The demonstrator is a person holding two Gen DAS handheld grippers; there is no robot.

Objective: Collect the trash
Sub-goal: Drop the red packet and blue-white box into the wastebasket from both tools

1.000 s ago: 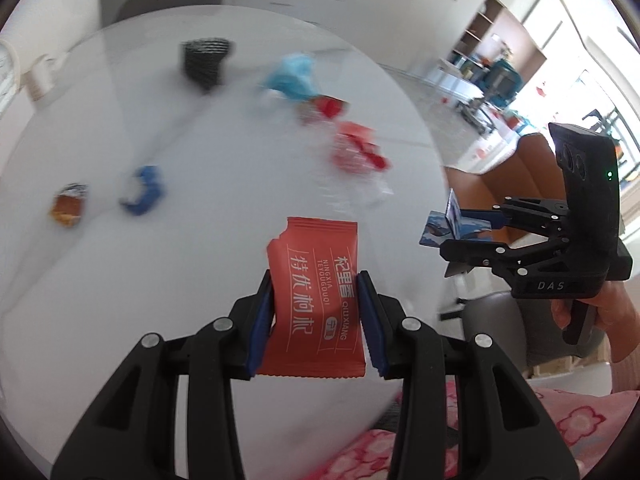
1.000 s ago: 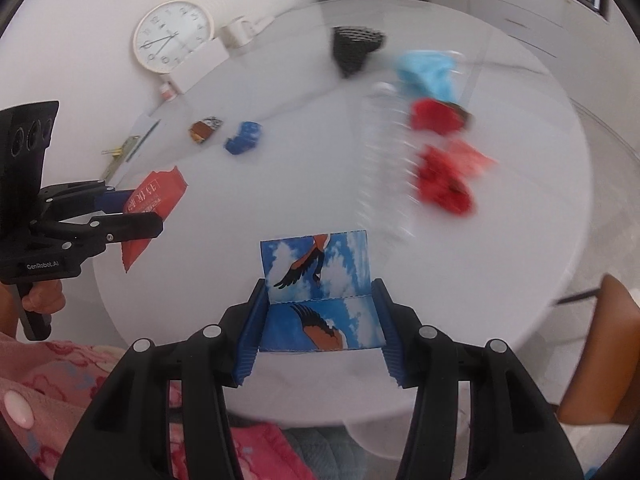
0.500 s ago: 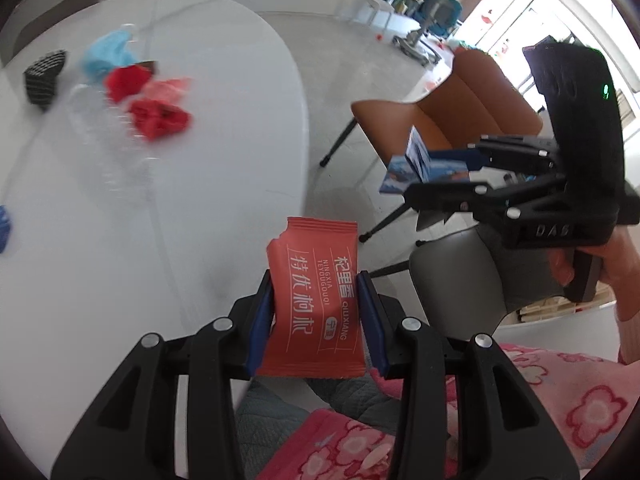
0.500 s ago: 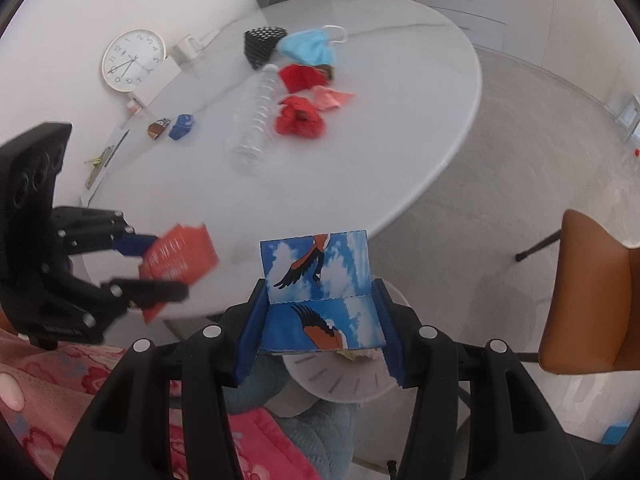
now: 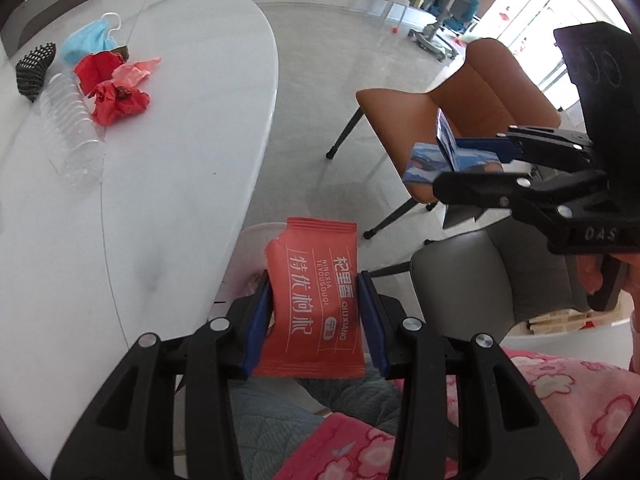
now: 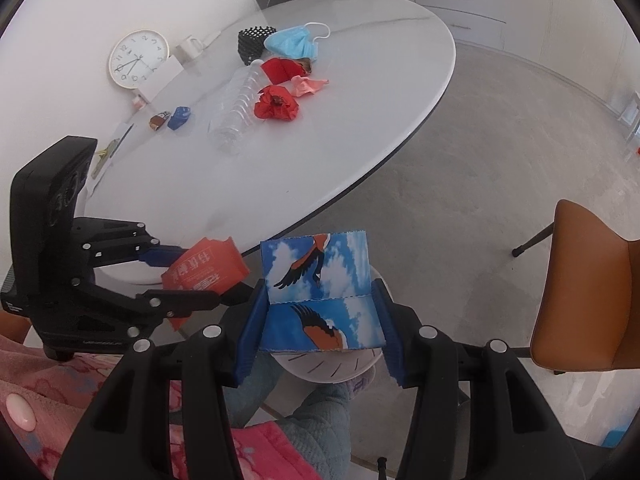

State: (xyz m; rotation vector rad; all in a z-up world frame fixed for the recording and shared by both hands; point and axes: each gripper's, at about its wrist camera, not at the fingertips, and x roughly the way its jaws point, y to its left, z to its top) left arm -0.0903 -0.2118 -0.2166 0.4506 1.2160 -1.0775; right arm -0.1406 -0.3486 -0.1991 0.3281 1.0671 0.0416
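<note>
My left gripper (image 5: 316, 312) is shut on an orange-red snack wrapper (image 5: 314, 300) with white Chinese lettering, held off the table's near edge above a white bin (image 5: 252, 248) on the floor. My right gripper (image 6: 320, 320) is shut on a folded blue card with a bird print (image 6: 320, 292), held over a white bin (image 6: 332, 368) below. Each gripper shows in the other's view: the left gripper (image 6: 216, 280) with its wrapper (image 6: 204, 268), the right gripper (image 5: 460, 168) with its card (image 5: 440, 160).
On the white oval table (image 6: 360, 100) lie a clear plastic bottle (image 6: 238, 108), red crumpled paper (image 6: 276, 104), a pink scrap (image 6: 306, 84), a blue face mask (image 6: 292, 42), a black mesh cup (image 6: 254, 42), a blue wrapper (image 6: 179, 117), a clock (image 6: 138, 58). An orange chair (image 5: 472, 92) stands right.
Both grippers have swung away from the table top to beyond its near edge, still holding the wrapper and the card. They now hang lower, over the floor and the white bin.
</note>
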